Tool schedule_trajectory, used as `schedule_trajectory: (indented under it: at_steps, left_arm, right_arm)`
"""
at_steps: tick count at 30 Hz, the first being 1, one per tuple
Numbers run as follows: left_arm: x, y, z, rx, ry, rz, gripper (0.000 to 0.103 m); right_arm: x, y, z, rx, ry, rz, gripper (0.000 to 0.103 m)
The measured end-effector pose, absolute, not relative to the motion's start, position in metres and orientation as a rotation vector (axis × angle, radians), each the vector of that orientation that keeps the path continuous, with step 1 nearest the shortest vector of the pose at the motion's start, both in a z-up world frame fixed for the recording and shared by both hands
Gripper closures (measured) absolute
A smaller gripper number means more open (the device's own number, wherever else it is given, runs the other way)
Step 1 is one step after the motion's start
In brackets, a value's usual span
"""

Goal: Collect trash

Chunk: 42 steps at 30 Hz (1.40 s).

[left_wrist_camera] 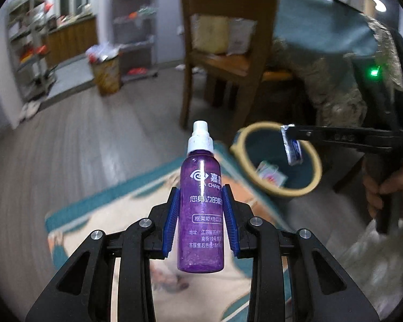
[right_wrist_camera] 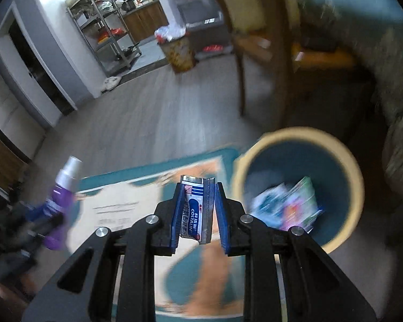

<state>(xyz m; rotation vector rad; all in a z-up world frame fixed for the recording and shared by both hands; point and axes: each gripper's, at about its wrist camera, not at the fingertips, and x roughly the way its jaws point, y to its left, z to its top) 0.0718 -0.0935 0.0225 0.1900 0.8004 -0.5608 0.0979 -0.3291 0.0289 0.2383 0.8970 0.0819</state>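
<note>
left gripper [left_wrist_camera: 201, 214]: clamped on the purple spray bottle [left_wrist_camera: 201, 214], long axis upright, center frame
right gripper [right_wrist_camera: 197, 209]: pinching a foil packet [right_wrist_camera: 194, 209]
trash bin [left_wrist_camera: 313, 169]: lower right, past both tips; right one's closer, packet looks about over the rim

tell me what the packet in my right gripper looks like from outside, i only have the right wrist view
Observer: In the left wrist view the foil medicine packet hangs from the right gripper, over the open mouth of the waste bin.
Operator: the purple thing on my left is a blur, what is it
Observer: A purple spray bottle with a white nozzle, clamped upright in the left gripper.
Operator: anything in the bin already
Observer: Yes, a small printed packet lies inside against the near wall.
</note>
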Motion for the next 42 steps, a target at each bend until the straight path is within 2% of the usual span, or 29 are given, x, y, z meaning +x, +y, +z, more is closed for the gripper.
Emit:
schedule_trajectory:
  at_steps: [5,11,14,21,22,23,25,29,31,32,35,39,42]
  left_arm:
    - [0.085,-0.143,0.015,0.229,0.789,-0.626,0.069]
    - [0.109,-0.219,-0.018,0.216,0.827,-0.714,0.069]
    - [0.116,-0.253,-0.037,0.254,0.848,-0.746,0.069]
    - [0.143,-0.299,-0.068,0.225,0.865,-0.744,0.069]
    - [0.146,-0.303,-0.071,0.212,0.857,-0.742,0.068]
    - [0.147,-0.305,-0.072,0.208,0.853,-0.736,0.062]
    - [0.148,-0.309,-0.074,0.203,0.85,-0.738,0.055]
    - [0.149,-0.306,-0.07,0.22,0.84,-0.736,0.054]
    - [0.149,-0.299,-0.066,0.203,0.84,-0.734,0.053]
    - [0.148,-0.296,-0.065,0.199,0.841,-0.731,0.053]
    - [0.142,-0.284,-0.056,0.211,0.827,-0.718,0.049]
    - [0.13,-0.265,-0.04,0.204,0.805,-0.699,0.047]
    - [0.117,-0.252,-0.029,0.205,0.783,-0.687,0.043]
  right_arm:
    - [0.1,-0.389,0.014,0.266,0.893,-0.006,0.081]
    - [0.109,-0.446,-0.024,0.317,0.977,-0.077,0.081]
    - [0.113,-0.477,-0.047,0.43,1.032,-0.099,0.081]
    - [0.125,-0.499,-0.065,0.446,1.051,-0.125,0.081]
    - [0.127,-0.5,-0.067,0.441,1.049,-0.123,0.081]
    - [0.128,-0.499,-0.068,0.435,1.051,-0.123,0.081]
    - [0.131,-0.5,-0.071,0.418,1.057,-0.12,0.081]
    - [0.139,-0.495,-0.075,0.393,1.068,-0.118,0.08]
    - [0.141,-0.492,-0.069,0.383,1.067,-0.122,0.073]
    - [0.141,-0.492,-0.067,0.377,1.061,-0.125,0.065]
    - [0.136,-0.49,-0.056,0.369,1.039,-0.121,0.063]
    - [0.126,-0.482,-0.038,0.321,1.002,-0.132,0.05]
    - [0.113,-0.478,-0.031,0.326,1.0,-0.135,0.047]
